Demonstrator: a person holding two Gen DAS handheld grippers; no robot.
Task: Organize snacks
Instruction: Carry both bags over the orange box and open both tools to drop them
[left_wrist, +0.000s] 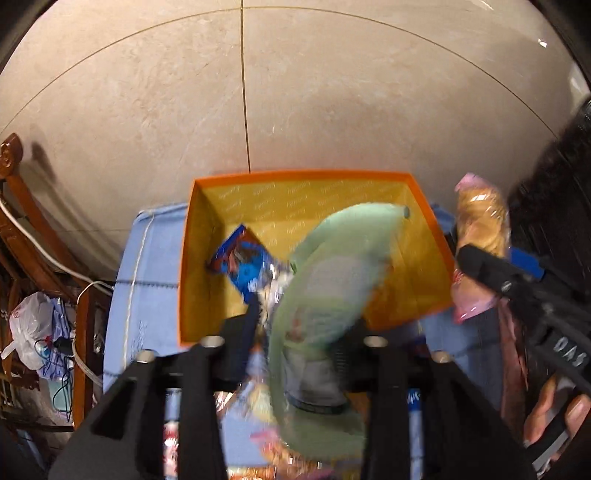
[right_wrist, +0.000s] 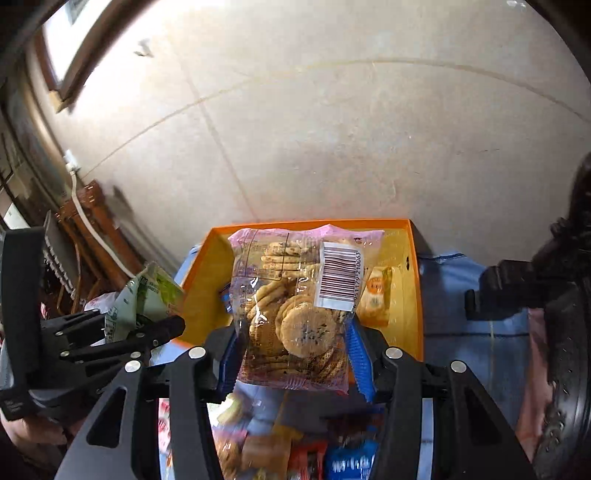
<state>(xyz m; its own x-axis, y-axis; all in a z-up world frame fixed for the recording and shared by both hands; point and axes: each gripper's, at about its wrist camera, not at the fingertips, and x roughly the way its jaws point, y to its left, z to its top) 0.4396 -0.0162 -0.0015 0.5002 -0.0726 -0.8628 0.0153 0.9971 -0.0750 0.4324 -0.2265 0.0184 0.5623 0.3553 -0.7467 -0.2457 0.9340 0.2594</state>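
Beige tiled floor lies beyond the orange box. My right gripper is clamped on a cookie bag, my left gripper on a green packet; both hover at the box's 6 o'clock rim, presumably for dropping in.

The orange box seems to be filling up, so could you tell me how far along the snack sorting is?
Partly done. A blue packet and a small orange packet already lie in the orange box. In hand: the left gripper holds a green bag, the right gripper a cookie bag, both above the box. Left: loose snacks on the blue cloth.
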